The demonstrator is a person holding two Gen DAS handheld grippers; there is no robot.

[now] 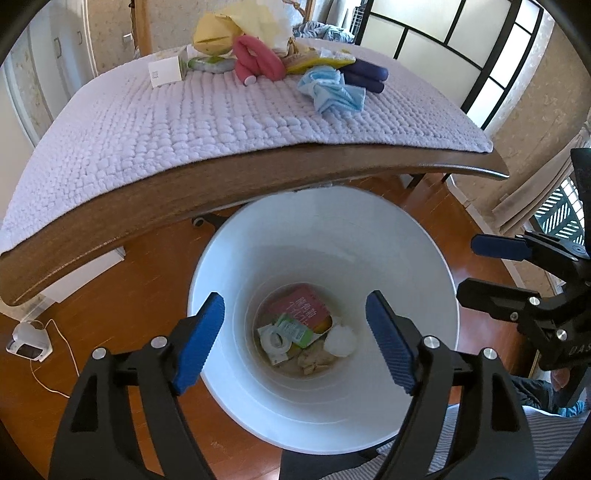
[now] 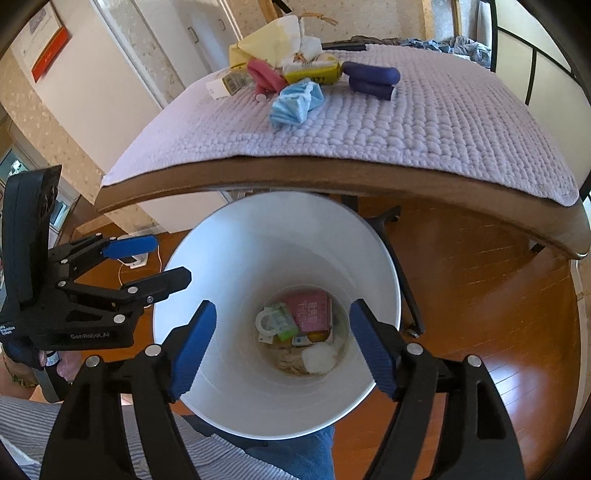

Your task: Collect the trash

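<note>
A white trash bin (image 1: 406, 258) (image 2: 229, 258) stands on the floor below the table's front edge. It holds a pink box (image 1: 301, 306) (image 2: 312, 312), a green packet, a tape ring and a white wad (image 1: 341, 341). My left gripper (image 1: 295, 325) is open and empty above the bin's mouth. My right gripper (image 2: 282, 325) is open and empty above it too; it also shows in the left wrist view (image 1: 476, 266). On the table lie a crumpled blue mask (image 1: 330, 90) (image 2: 295, 101), a pink roll (image 1: 256, 59) (image 2: 264, 75), a yellow bag (image 1: 214, 33) and a yellow packet (image 2: 314, 72).
A lilac knitted mat (image 1: 166, 129) (image 2: 443, 122) covers the wooden table. Two dark blue rolls (image 1: 365, 75) (image 2: 373, 79) and a white box (image 1: 166, 72) lie on it. A white charger with cable (image 1: 29, 343) sits on the wooden floor to the left. Chair legs stand under the table.
</note>
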